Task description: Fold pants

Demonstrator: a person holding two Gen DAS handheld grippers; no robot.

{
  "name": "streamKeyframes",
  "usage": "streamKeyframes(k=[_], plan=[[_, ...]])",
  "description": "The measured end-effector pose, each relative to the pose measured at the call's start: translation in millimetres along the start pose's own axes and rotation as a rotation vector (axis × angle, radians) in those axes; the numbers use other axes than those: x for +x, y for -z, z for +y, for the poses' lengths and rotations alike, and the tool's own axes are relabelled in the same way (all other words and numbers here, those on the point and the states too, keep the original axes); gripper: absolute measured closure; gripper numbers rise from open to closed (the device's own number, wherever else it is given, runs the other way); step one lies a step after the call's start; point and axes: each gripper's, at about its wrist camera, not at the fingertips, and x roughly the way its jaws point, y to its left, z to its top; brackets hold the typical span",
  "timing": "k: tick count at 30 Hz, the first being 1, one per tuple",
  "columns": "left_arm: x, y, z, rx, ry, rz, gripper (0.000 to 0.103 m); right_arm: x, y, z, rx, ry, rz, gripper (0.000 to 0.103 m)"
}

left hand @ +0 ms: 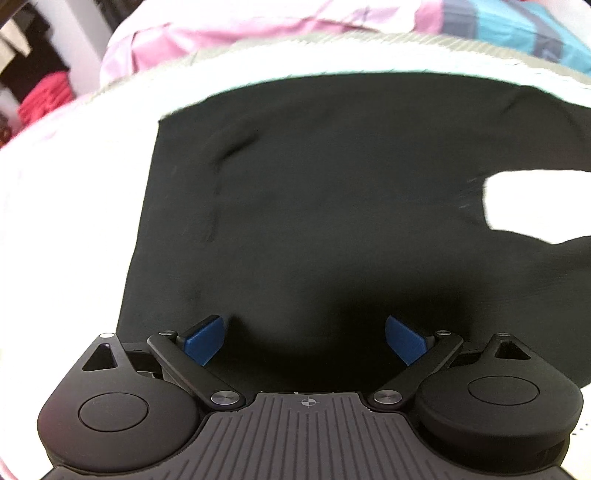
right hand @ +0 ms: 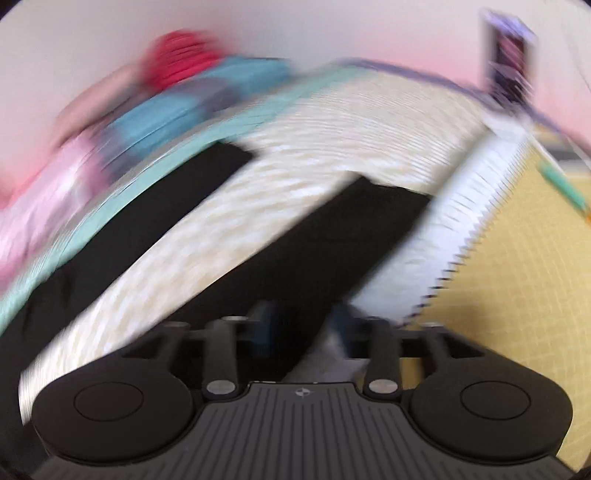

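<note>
With the black pants (left hand: 314,206) spread flat on the white bed (left hand: 66,206), the left gripper (left hand: 304,338) hangs released over the waist, while the blurred right gripper (right hand: 301,325) looks part-spread over a leg and should pinch its edge cleanly.

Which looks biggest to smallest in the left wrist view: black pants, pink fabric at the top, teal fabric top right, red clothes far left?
1. black pants, filling most of the frame
2. pink fabric
3. teal fabric
4. red clothes

Apparent size only: the pants lie nearest the camera, and the frame edge crops the pink and teal pieces.
</note>
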Motion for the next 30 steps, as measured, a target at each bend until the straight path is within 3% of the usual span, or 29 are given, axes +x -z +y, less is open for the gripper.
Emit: streamKeyframes(k=[3,6,8,10,12,13,14,16,20,23,25,26,27,28,30], plan=[[7,6,14,-0.053,0.038,0.017,0.0,-29,41,76,-0.419,-0.224,-0.001,0.033],[8,7,18,-0.062,0.049,0.01,0.0,-46,87,144,-0.81,-0.426,0.018,0.033],[10,5,18,-0.059,0.044,0.012,0.0,-46,113,179,-1.013,-0.473,-0.002,0.033],[11,4,17,-0.055,0.04,0.015,0.0,-36,127,201,-1.122,-0.471,-0.012,0.036],[11,4,18,-0.051,0.037,0.014,0.0,-24,122,214,-1.093,-0.48,-0.014,0.041],[11,4,18,-0.049,0.037,0.012,0.0,-17,115,217,-1.039,-0.497,0.029,0.072],[11,5,18,-0.048,0.041,0.011,0.0,-9,105,217,-0.947,-0.535,0.122,0.09],[10,8,22,-0.038,0.048,0.01,0.0,-12,98,214,-0.856,-0.542,0.196,0.094],[7,25,28,-0.004,0.062,-0.012,0.0,-32,104,192,-0.859,-0.578,0.263,0.095],[6,27,29,0.001,0.067,-0.027,0.0,-30,89,200,-0.848,-0.594,0.309,0.093],[8,24,28,-0.005,0.057,-0.016,0.0,-34,75,206,-0.807,-0.612,0.254,0.086],[9,22,28,-0.01,0.055,-0.012,0.0,-36,71,208,-0.789,-0.623,0.228,0.077],[9,21,28,-0.014,0.054,-0.011,0.0,-34,69,211,-0.776,-0.629,0.21,0.059],[10,21,28,-0.016,0.054,-0.013,0.0,-29,68,216,-0.767,-0.61,0.192,0.053],[10,23,28,-0.012,0.053,-0.021,0.0,-13,70,224,-0.752,-0.535,0.194,0.053]])
